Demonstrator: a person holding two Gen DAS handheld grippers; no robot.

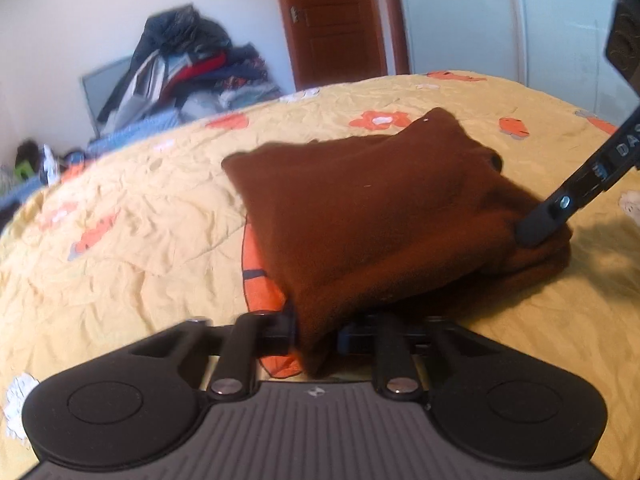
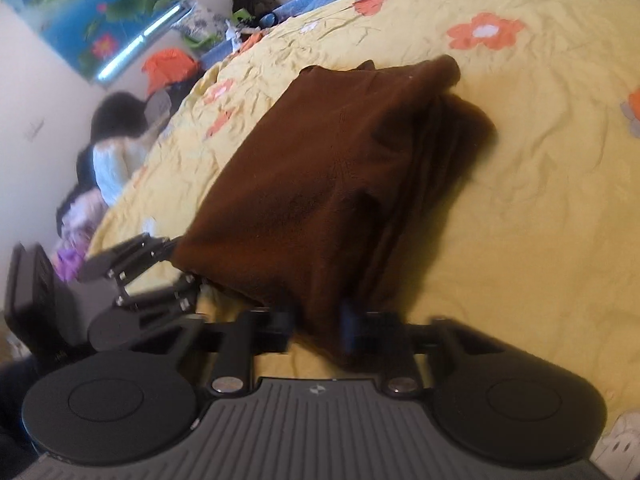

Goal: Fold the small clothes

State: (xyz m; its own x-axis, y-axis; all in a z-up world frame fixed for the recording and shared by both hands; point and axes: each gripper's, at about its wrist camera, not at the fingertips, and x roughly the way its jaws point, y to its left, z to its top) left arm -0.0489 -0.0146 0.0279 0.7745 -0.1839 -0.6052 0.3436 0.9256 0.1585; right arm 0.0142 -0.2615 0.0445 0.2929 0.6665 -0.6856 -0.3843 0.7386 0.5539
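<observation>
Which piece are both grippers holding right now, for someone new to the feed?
On the yellow flowered bedspread lies one dark brown fleece garment, folded. The left gripper and right gripper each pinch a corner. It is plain brown, unlike the mixed clothes pile behind the bed.

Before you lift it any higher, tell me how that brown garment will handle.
Probably floppy: the brown garment sags between the left gripper and the right gripper, both clamped on its edge. Its fuzzy, fleece-like surface suggests it is grippy rather than slippery. The stacked layers on its far side could slide apart if lifted, so the fold may loosen on the yellow bedspread.
</observation>
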